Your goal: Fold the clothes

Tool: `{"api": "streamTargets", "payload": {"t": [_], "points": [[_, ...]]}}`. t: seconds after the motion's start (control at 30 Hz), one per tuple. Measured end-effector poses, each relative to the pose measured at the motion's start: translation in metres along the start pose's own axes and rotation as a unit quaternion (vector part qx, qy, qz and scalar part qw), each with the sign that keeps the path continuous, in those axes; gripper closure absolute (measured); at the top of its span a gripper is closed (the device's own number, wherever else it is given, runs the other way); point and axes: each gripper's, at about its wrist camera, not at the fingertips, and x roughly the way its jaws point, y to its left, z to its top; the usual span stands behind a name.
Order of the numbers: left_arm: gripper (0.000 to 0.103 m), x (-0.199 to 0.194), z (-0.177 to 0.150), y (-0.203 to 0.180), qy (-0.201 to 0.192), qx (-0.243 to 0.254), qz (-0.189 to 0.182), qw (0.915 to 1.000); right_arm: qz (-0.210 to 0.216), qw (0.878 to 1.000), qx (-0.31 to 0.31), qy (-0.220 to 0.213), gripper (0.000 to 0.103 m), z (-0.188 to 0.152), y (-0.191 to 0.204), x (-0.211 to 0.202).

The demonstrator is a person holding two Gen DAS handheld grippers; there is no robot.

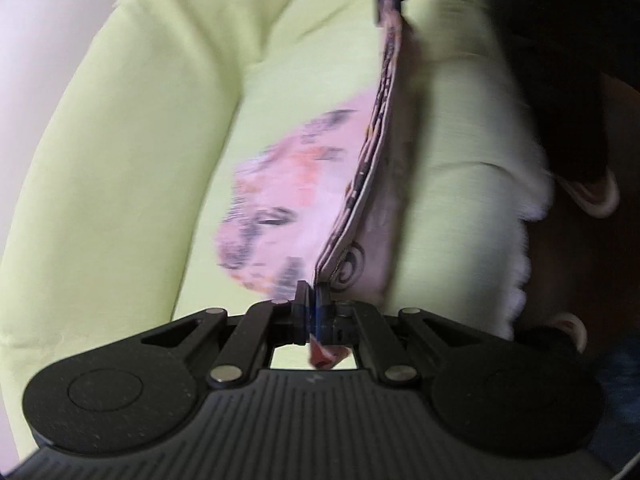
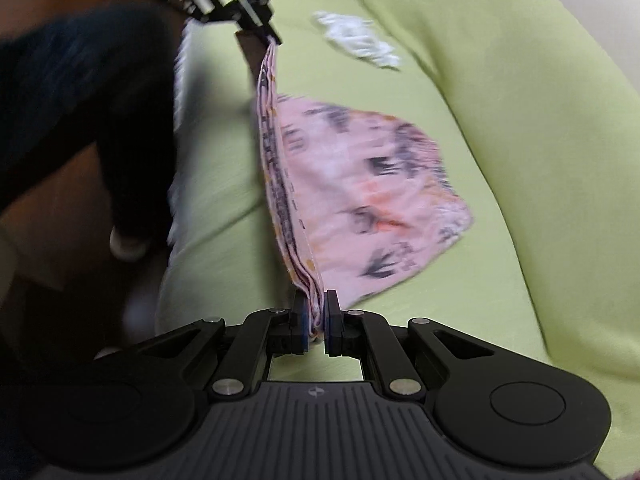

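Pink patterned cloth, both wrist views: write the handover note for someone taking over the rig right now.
Left gripper: jaws shut on one end of the pink patterned cloth.
Right gripper: jaws shut on the other end, several layers pinched.
Cloth: stretched taut between both grippers above the green sofa, its loose part hanging toward the seat. Frames are blurred.
Done: the cloth looks folded at least once, judging by the stacked edges.
Left: lay it on the seat, finish folding, release. A white cloth lies further along the seat, probably next.
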Motion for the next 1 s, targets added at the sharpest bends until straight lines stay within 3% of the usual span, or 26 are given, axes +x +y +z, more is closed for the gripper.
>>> {"api": "streamTargets", "payload": {"t": [0.2,0.5,0.57,0.6,0.63,0.7,0.73,0.8,0.9,0.97,1.0], "points": [[0.102,0.061,0.022,0.083,0.011,-0.056,-0.001,0.9984,0.039,0.996,0.083,0.008,0.097,0.004,-0.119,0.05],[0.101,0.192,0.019,0.151,0.053,-0.109,-0.063,0.9906,0.112,0.978,0.173,0.037,0.095,-0.022,-0.221,0.16],[0.093,0.213,0.009,0.16,0.06,-0.147,-0.085,0.9836,0.13,0.969,0.205,0.041,0.083,-0.03,-0.234,0.182],[0.088,0.221,0.003,0.165,0.061,-0.173,-0.097,0.9782,0.13,0.964,0.229,0.035,0.063,-0.037,-0.236,0.187],[0.085,0.224,-0.006,0.172,0.055,-0.21,-0.107,0.9703,0.128,0.957,0.258,0.022,0.054,-0.045,-0.24,0.191],[0.083,0.221,-0.027,0.189,0.033,-0.3,-0.121,0.9457,0.136,0.935,0.328,-0.016,0.053,-0.065,-0.246,0.191],[0.083,0.218,-0.041,0.197,0.022,-0.353,-0.127,0.9268,0.144,0.917,0.37,-0.036,0.052,-0.077,-0.248,0.191],[0.082,0.21,-0.071,0.206,0.004,-0.452,-0.143,0.8803,0.165,0.873,0.451,-0.08,0.052,-0.104,-0.247,0.188],[0.079,0.2,-0.105,0.199,-0.024,-0.542,-0.171,0.8223,0.202,0.821,0.52,-0.125,0.051,-0.131,-0.239,0.185],[0.073,0.199,-0.123,0.194,-0.041,-0.592,-0.197,0.7807,0.216,0.794,0.551,-0.14,0.051,-0.14,-0.234,0.189],[0.071,0.203,-0.128,0.195,-0.047,-0.607,-0.205,0.7666,0.218,0.784,0.563,-0.146,0.05,-0.143,-0.233,0.19]]}}
